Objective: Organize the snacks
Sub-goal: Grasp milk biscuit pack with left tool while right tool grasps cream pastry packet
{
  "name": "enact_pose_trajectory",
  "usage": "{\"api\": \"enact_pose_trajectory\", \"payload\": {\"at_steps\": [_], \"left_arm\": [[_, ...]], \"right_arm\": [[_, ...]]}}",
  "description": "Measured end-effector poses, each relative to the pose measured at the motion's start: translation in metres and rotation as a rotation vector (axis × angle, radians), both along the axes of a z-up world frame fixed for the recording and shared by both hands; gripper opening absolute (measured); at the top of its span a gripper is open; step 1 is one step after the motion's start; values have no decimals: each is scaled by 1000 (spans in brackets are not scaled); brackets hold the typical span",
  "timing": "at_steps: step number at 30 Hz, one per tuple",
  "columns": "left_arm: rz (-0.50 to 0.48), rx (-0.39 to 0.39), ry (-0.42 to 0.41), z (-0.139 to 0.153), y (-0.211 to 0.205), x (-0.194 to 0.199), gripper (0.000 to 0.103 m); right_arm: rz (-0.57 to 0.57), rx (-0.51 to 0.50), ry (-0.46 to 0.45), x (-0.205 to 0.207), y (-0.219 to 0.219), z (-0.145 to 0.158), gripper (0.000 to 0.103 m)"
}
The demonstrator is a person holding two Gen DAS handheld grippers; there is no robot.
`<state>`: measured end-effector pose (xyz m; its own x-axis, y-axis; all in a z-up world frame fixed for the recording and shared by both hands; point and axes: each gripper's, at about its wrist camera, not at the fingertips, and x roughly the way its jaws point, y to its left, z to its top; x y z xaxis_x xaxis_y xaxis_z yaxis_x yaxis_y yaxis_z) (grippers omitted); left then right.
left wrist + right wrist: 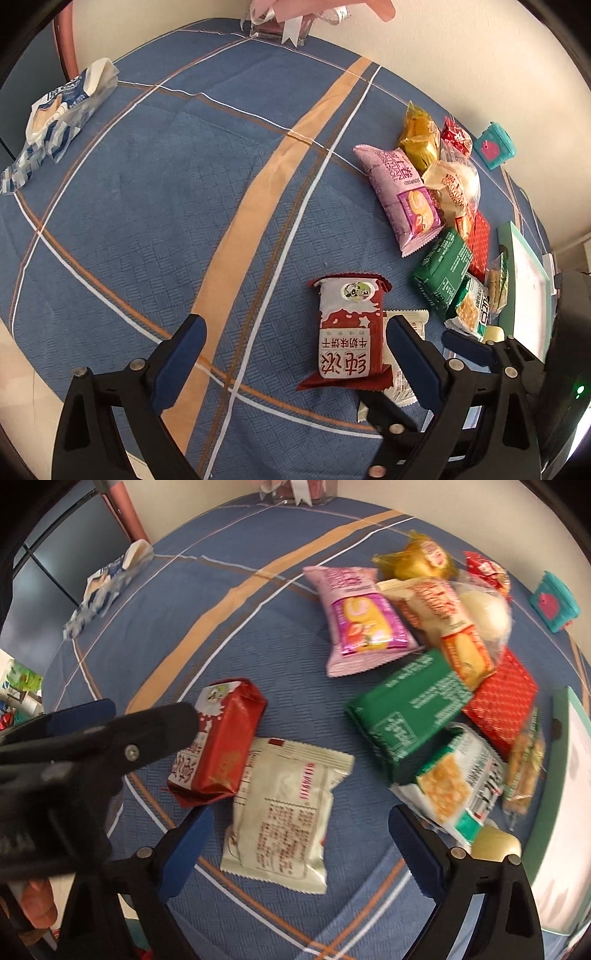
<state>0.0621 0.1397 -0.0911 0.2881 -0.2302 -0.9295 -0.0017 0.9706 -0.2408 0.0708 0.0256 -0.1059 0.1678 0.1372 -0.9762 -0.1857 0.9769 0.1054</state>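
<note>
Left wrist view: snacks lie loose on the blue plaid cloth (pixel 166 192) over the counter; sorting looks barely begun.
Pile: pink packet (pixel 399 195), green packet (pixel 441 273) and others heaped at 3 o'clock, beside the pale green tray (pixel 526 273), which looks nearly empty.
Strays: red biscuit packet (pixel 347 332) at 5 o'clock, partly over a cream packet (pixel 280 812); a blue-and-white bag (pixel 55 122) far off at 10 o'clock.
Left gripper (pixel 295 365): angled steeply down, jaws wide apart, the red packet between them, untouched.
Right gripper (pixel 301 853): pointing down, jaws apart, straddling the cream packet, no pad pressing.
Left to do: judging by this, almost everything.
</note>
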Motion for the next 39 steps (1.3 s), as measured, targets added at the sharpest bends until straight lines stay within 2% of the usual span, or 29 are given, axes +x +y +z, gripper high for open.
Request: {"api": "enact_pose_trajectory", "payload": {"at_steps": [2, 4, 6, 8, 9, 11, 18, 20, 22, 24, 31, 39], "left_arm": [[-13, 4, 8, -4, -7, 5, 96], [-26, 5, 20, -9, -13, 8, 87], [-41, -4, 31, -13, -21, 10, 84], [-56, 2, 33, -15, -28, 10, 77], [-59, 0, 38, -17, -31, 11, 73], [-61, -19, 47, -19, -35, 13, 72], [-74, 11, 64, -27, -57, 19, 71], [-70, 22, 61, -28, -60, 21, 66], [-68, 9, 58, -28, -64, 23, 52], [-69, -10, 56, -28, -66, 24, 44], [-49, -25, 42, -23, -59, 14, 42], [-11, -14, -30, 17, -47, 5, 42]], "right_arm": [[6, -17, 5, 3, 5, -6, 91], [-1, -29, 10, 4, 5, -12, 83], [-23, -21, 14, 7, 4, -16, 76], [-36, -26, 7, 8, 2, -16, 62], [-42, -23, 6, 8, 1, -17, 60], [-57, 9, 14, 7, -1, -18, 55], [-58, 8, 19, -15, -12, -14, 55], [-59, 8, 22, -22, -15, -11, 55], [-62, 4, 27, -10, -12, -8, 55], [-67, 9, 30, -12, -15, -7, 55], [-84, 36, 23, -11, -22, 2, 54], [-118, 106, -28, -16, -44, 31, 54]]}}
